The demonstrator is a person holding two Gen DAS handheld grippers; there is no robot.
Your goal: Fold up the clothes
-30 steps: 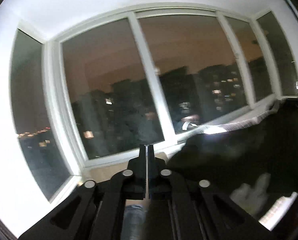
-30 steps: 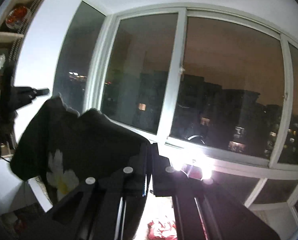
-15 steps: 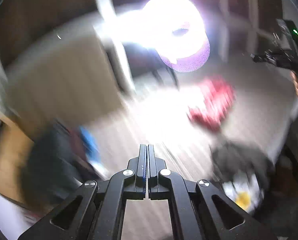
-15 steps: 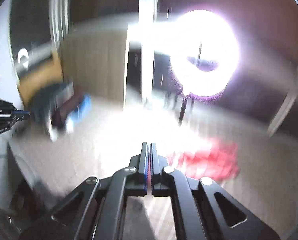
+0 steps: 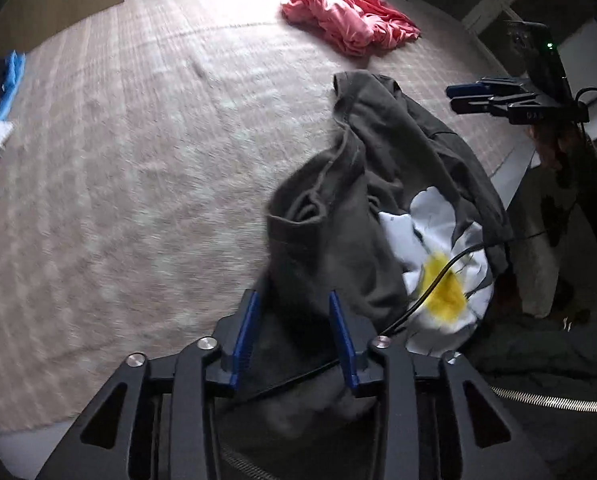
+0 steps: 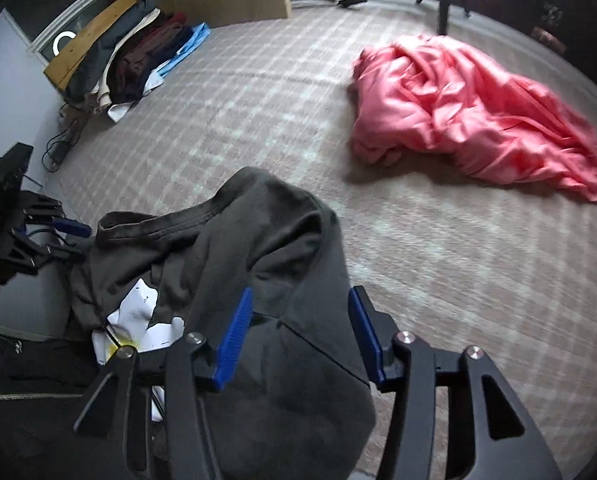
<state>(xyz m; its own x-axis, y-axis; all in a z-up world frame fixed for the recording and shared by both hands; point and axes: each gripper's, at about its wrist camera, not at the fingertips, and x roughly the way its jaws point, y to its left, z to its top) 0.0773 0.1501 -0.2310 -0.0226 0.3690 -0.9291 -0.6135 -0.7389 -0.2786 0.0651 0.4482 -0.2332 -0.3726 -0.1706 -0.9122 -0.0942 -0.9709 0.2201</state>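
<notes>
Below, a dark flower-print shirt (image 5: 362, 200) lies crumpled on the carpet (image 5: 138, 160), bunched between the spread fingers of the left tool (image 5: 292, 320) and right tool (image 6: 300, 320); neither grips it. Ahead, a pink garment (image 6: 470, 120) lies unfolded.

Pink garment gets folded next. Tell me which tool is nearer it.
Right. Right tool: over the shirt, pink garment ahead to its right. Left tool: beyond the shirt, farther away.
</notes>
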